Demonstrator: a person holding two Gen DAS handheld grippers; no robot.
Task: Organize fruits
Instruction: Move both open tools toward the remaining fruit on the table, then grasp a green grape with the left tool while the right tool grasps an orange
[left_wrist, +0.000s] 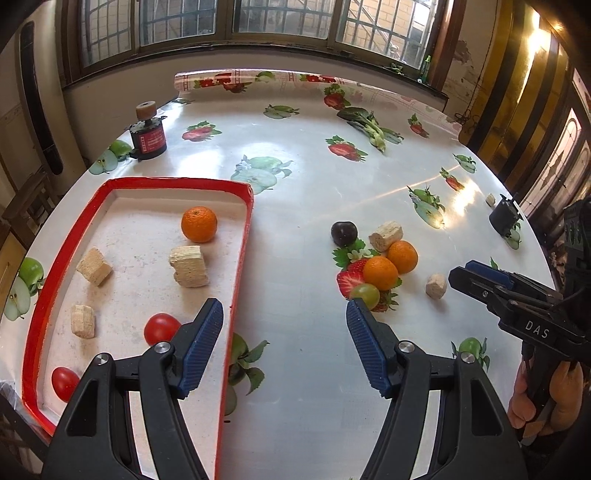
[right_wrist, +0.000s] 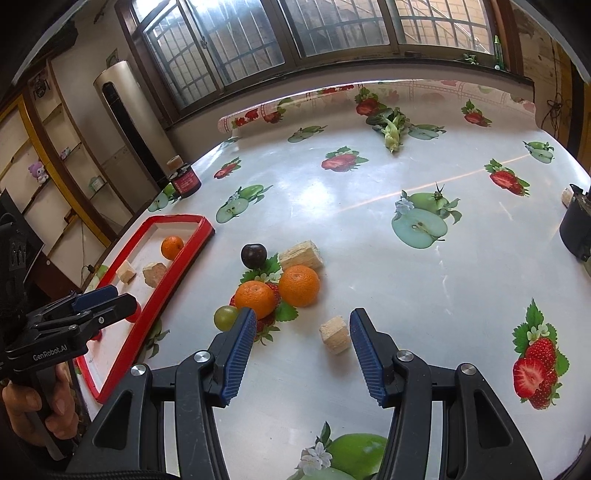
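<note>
Jaws of the left gripper stand spread wide with nothing between them, hovering over the near right rim of the red tray. Left wrist view: inside the tray lie one orange, two red tomatoes and three pale blocks — the tomatoes nearest the camera, the orange toward the far end. Right of the tray, on the fruit-print tablecloth, sits a loose cluster: a dark plum, two oranges touching each other, a green grape just beside the nearer orange, and a pale block behind them. A smaller block lies farther right of the tray, near the right gripper, whose jaws appear pressed together from this side angle.

Right wrist view: the right gripper shows its jaws spread, empty, above the cloth well right of the tray. The small block rests between the fingertips, nearer the right one — not touching it. The cluster's oranges, grape and plum lie between the tray and that block.
</note>
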